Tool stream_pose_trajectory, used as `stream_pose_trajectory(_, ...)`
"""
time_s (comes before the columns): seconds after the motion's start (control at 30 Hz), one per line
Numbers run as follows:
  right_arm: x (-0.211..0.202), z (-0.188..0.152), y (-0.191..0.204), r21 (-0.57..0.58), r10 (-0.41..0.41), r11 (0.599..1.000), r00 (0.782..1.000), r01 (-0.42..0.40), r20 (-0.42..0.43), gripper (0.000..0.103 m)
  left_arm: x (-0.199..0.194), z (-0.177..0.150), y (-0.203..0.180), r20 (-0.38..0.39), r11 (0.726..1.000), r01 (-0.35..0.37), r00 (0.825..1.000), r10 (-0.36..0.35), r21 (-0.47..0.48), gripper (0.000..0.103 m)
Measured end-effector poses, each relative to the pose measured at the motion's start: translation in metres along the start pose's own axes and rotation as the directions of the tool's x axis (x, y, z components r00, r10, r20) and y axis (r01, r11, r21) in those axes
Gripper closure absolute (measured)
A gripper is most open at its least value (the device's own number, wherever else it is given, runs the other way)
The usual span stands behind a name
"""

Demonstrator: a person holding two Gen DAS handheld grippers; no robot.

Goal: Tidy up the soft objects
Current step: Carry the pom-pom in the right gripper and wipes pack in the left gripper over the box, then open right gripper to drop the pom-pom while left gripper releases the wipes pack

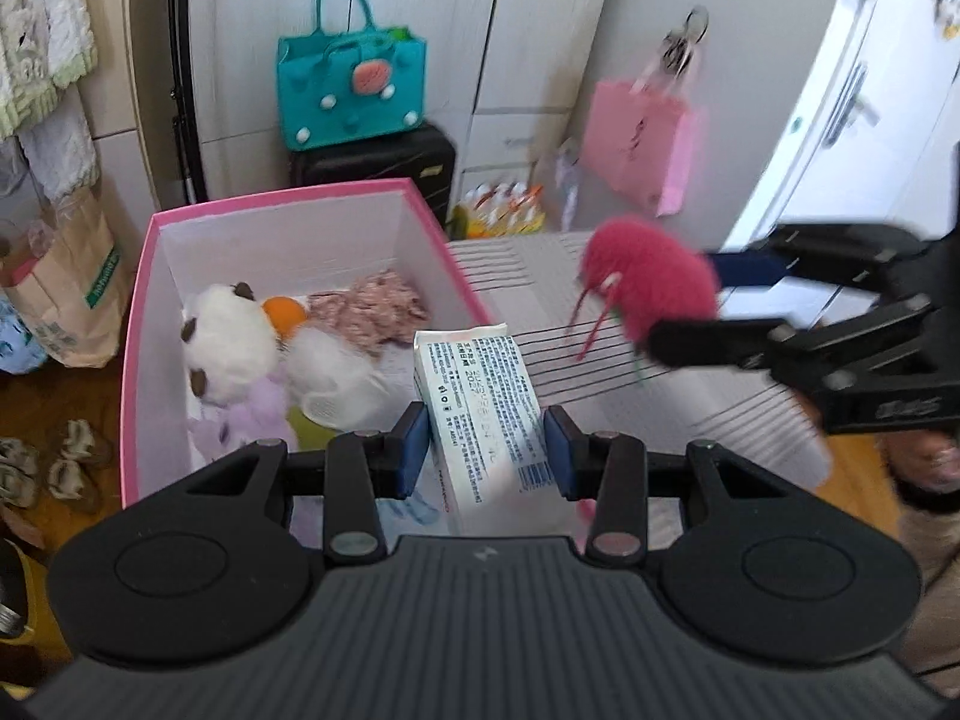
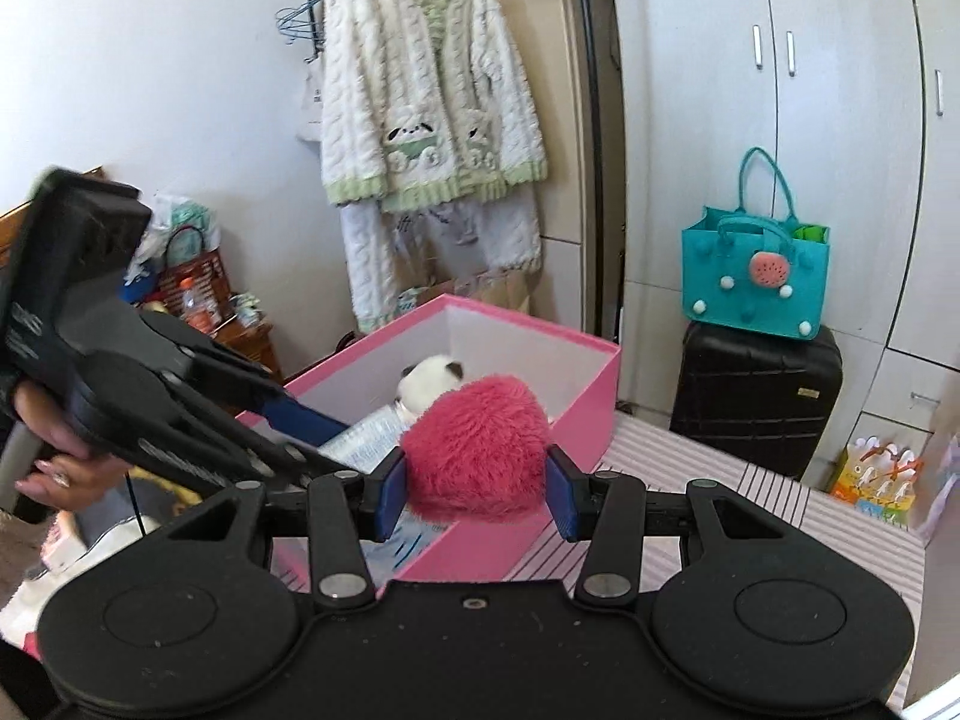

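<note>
My left gripper (image 1: 487, 450) is shut on a white tissue pack (image 1: 480, 414) and holds it over the near right corner of the pink box (image 1: 135, 360). My right gripper (image 2: 477, 489) is shut on a fluffy red plush (image 2: 477, 450) and holds it above the striped surface, just right of the box (image 2: 594, 396); the plush also shows in the left wrist view (image 1: 651, 291). Inside the box lie a white plush with brown spots (image 1: 225, 348), an orange ball (image 1: 285, 312), a pink patterned cloth (image 1: 375, 309) and other soft items.
A striped surface (image 1: 600, 372) lies right of the box. A teal bag (image 1: 351, 90) sits on a black suitcase (image 2: 756, 402). A pink bag (image 1: 642, 144) hangs on a cabinet. A white cardigan (image 2: 420, 90) hangs behind the box. A paper bag (image 1: 72, 288) stands at the left.
</note>
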State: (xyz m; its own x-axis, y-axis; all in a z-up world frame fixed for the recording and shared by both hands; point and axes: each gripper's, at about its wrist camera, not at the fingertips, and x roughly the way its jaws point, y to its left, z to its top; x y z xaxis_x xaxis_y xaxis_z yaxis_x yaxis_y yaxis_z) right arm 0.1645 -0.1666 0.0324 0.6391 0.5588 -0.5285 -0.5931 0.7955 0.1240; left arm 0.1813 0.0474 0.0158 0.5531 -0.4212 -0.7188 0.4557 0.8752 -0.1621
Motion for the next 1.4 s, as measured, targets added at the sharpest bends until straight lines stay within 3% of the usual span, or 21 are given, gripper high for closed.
stream_pose_trajectory(0.23,0.040,0.018,-0.010,-0.004,-0.013,1.000,1.000,0.013,-0.014,0.051,0.055,0.024,0.024,-0.123,1.000,-0.004,0.992,0.003,-0.006,0.063)
stream_pose_trajectory(0.43,0.073,0.035,-0.022,0.027,-0.008,1.000,0.999,0.009,-0.034,0.051,0.083,0.034,0.031,-0.202,0.995,0.080,0.975,-0.089,-0.056,0.063)
stream_pose_trajectory(0.53,0.088,0.039,-0.031,0.070,0.005,0.998,0.999,-0.003,-0.041,0.051,0.087,0.037,0.036,-0.184,0.995,0.062,0.980,-0.074,-0.073,0.061)
stream_pose_trajectory(0.73,0.107,0.035,-0.030,0.087,0.015,0.996,0.997,-0.008,-0.082,0.051,0.063,0.029,0.047,-0.115,0.997,0.048,0.992,-0.054,-0.055,0.048)
stream_pose_trajectory(1.07,0.124,0.040,-0.016,0.074,0.035,0.997,0.993,-0.027,-0.114,0.047,0.027,0.015,0.065,-0.084,0.998,0.017,0.996,-0.023,-0.065,0.044)
stream_pose_trajectory(1.2,0.137,0.039,-0.016,0.081,0.101,0.993,0.986,-0.090,-0.130,0.046,0.016,0.011,0.064,-0.052,0.998,0.009,0.999,-0.013,-0.063,0.037)
stream_pose_trajectory(1.4,0.134,0.031,-0.020,0.143,0.108,0.986,0.985,-0.089,-0.132,0.043,0.000,0.004,0.059,-0.050,0.998,-0.029,0.998,0.026,-0.054,0.023)
